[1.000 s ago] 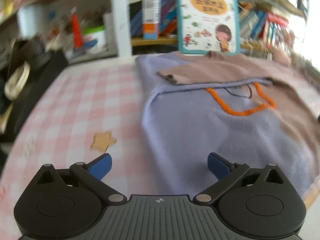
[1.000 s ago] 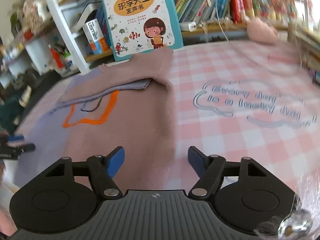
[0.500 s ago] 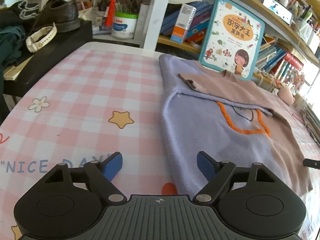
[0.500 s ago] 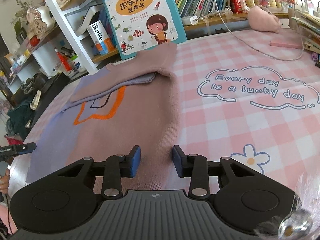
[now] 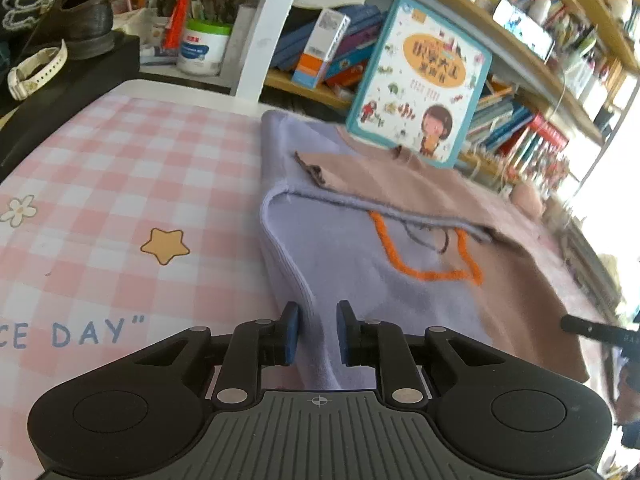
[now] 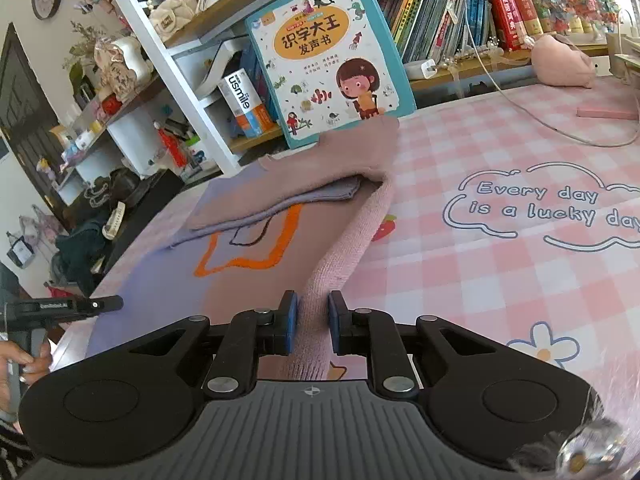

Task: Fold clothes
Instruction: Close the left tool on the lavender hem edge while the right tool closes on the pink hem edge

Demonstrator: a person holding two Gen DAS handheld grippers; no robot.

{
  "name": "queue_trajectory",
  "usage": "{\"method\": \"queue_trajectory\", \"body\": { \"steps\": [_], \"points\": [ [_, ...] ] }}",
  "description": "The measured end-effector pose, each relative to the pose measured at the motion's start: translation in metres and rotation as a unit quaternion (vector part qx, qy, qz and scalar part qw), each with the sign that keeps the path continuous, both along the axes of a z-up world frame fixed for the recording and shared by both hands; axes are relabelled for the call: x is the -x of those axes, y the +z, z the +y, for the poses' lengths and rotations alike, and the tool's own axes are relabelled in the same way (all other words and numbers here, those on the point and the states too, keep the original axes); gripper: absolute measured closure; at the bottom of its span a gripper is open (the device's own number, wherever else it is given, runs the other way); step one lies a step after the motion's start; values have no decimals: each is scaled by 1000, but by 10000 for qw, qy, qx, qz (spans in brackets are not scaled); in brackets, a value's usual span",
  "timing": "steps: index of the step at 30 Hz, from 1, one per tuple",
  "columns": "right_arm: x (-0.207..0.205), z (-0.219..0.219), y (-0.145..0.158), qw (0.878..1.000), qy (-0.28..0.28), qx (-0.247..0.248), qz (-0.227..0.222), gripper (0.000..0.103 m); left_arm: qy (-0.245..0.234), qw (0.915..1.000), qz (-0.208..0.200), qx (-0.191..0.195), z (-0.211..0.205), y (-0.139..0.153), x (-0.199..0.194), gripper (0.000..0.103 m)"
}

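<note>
Lilac-and-pink sweater (image 5: 360, 248) lies flat on the checked tabletop (image 5: 120, 184), picture book (image 6: 324, 56) at its 12 o'clock. Your left tongs (image 5: 316, 332) pinch its lilac hem corner; your right tongs (image 6: 311, 328) pinch the pink corner, lifted.

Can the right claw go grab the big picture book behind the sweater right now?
Probably not yet. The right claw is shut on the sweater's pink edge, so it is busy. The picture book stands at the table's far side; nothing blocks the way, but the claw must let go first.
</note>
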State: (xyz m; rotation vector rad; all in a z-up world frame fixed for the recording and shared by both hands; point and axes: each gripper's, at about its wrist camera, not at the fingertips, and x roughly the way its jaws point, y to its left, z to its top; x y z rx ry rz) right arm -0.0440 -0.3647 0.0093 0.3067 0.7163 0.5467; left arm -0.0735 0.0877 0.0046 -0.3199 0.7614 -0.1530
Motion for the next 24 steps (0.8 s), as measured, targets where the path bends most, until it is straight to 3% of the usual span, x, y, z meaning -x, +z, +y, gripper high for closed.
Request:
{"method": "queue_trajectory", "body": {
  "steps": [5,11,13,15,20,24],
  "points": [
    [-5,-6,-11,9989,-130,156,418,87,22,9994,332,-69,1,-7,5,83],
    [2,-16,-15,9977,-66,-128,656,82,-7,9992,392,-63,1,-7,7,82],
    [4,-14,-15,9979,-18,-113,645,82,27,9993,363,38,3,-8,5,84],
    [6,-10,-13,9980,7,-126,616,87,82,9993,352,54,5,-8,2,97],
    [14,-4,3,9981,262,-452,333,88,152,9999,6,10,8,9,7,97],
    [18,-1,2,9986,277,-287,344,88,98,9999,93,27,11,8,14,97]
  ]
}}
